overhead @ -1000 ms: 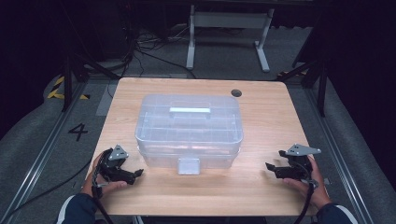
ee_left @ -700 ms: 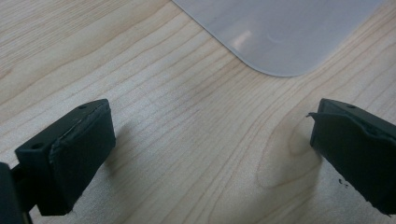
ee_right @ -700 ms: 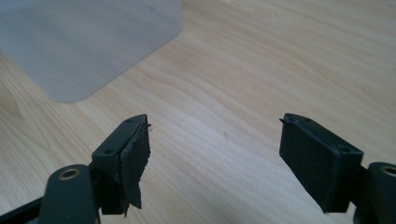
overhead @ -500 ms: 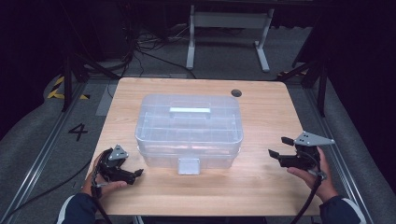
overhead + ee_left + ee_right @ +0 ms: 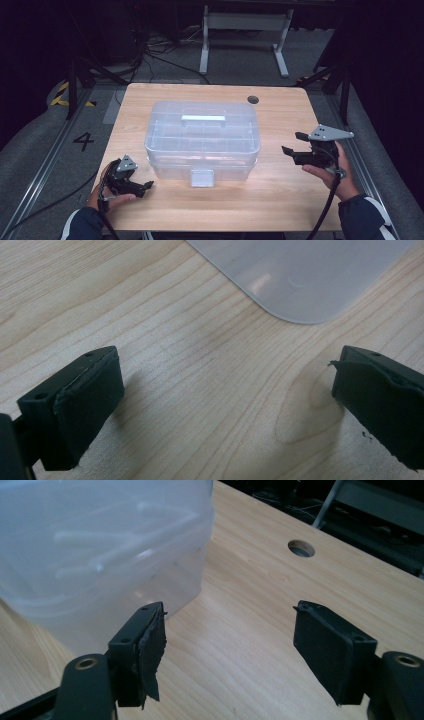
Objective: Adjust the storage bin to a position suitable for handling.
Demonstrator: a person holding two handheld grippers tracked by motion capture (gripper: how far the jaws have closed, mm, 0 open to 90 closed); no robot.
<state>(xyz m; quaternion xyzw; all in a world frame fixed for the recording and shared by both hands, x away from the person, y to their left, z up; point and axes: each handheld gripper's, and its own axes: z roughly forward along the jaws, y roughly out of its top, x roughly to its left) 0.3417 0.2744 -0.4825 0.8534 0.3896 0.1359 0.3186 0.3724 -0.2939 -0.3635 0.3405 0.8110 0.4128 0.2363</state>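
Clear plastic box (image 5: 202, 138) between grippers, untouched by fingers (image 5: 145, 640).

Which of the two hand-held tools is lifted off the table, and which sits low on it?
The right tool is the lifted one, held above the wood beside the clear box. The left tool sits low on the table near the box's front corner.

High view: fixed above the person's side, facing forward and down; takes in the whole surface (image 5: 280, 210) and the floor beyond.
Left gripper view: very near the surface, looking down between its jaws at wood grain and a corner of the clear plastic storage box (image 5: 305, 275).
Right gripper view: low, facing across the surface toward the box's side and the round cable hole (image 5: 301, 548).
Shared: the box, the surface.
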